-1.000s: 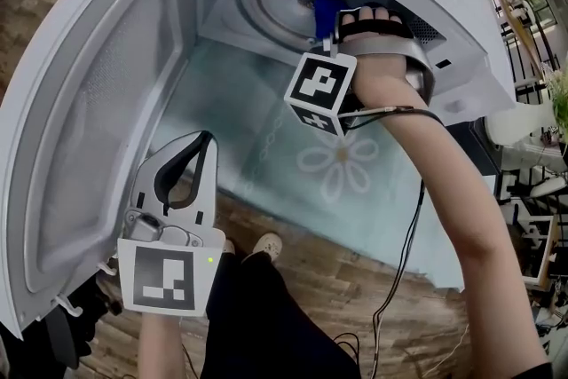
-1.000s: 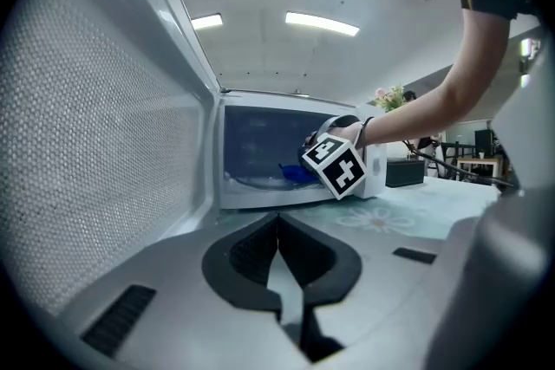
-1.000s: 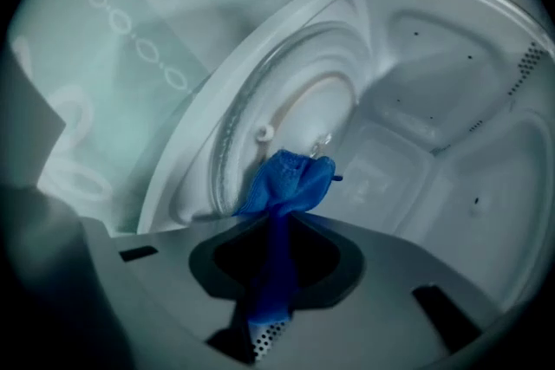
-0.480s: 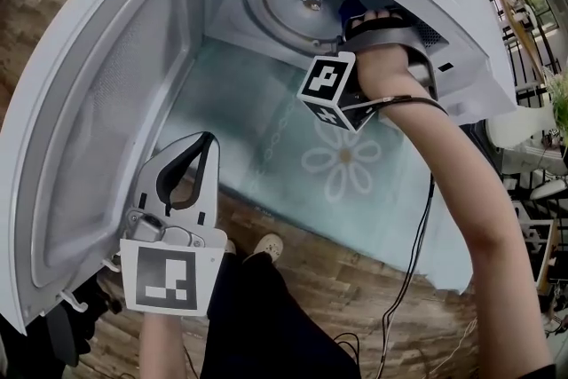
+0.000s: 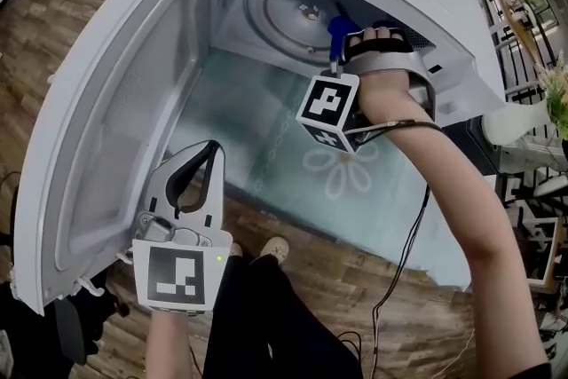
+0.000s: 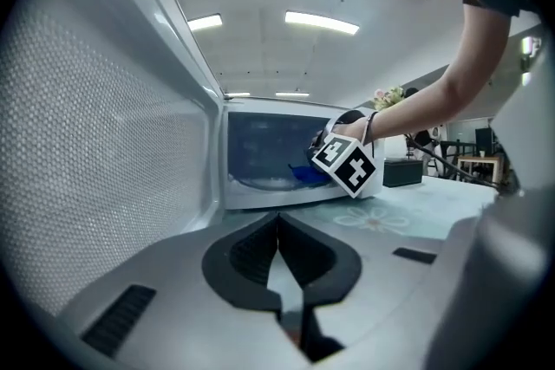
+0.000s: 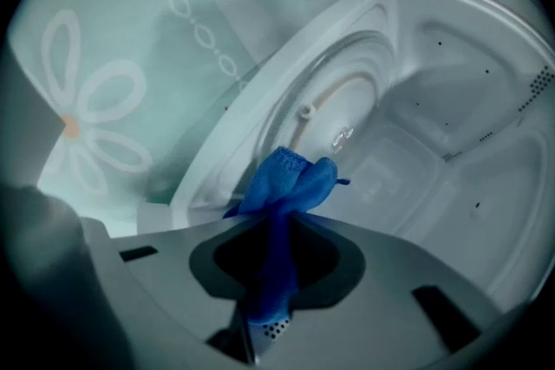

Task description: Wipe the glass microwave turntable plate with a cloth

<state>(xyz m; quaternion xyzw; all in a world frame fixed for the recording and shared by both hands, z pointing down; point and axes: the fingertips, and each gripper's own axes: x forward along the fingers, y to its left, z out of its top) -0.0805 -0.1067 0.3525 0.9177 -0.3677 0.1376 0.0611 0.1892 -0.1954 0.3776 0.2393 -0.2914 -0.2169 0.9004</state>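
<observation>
The round glass turntable plate (image 5: 297,13) lies on the floor of the open microwave; the right gripper view shows it too, plate (image 7: 338,121). My right gripper (image 5: 342,35) reaches into the cavity at the plate's right front edge. It is shut on a bunched blue cloth (image 5: 338,28), which sticks out past the jaws as a blue cloth (image 7: 286,186) over the plate's rim. My left gripper (image 5: 206,151) hangs low outside, beside the open door, shut with nothing in it. From the left gripper (image 6: 279,225), the cloth (image 6: 305,174) shows far off inside the oven.
The microwave door (image 5: 115,129) stands wide open at the left, close to my left gripper. The oven sits on a pale green tablecloth (image 5: 342,164) with a flower print. A cable trails from my right arm. Wooden floor lies below the table's edge.
The right gripper has carried the blue cloth from over the plate's right half out to its right front edge. The left gripper has kept still.
</observation>
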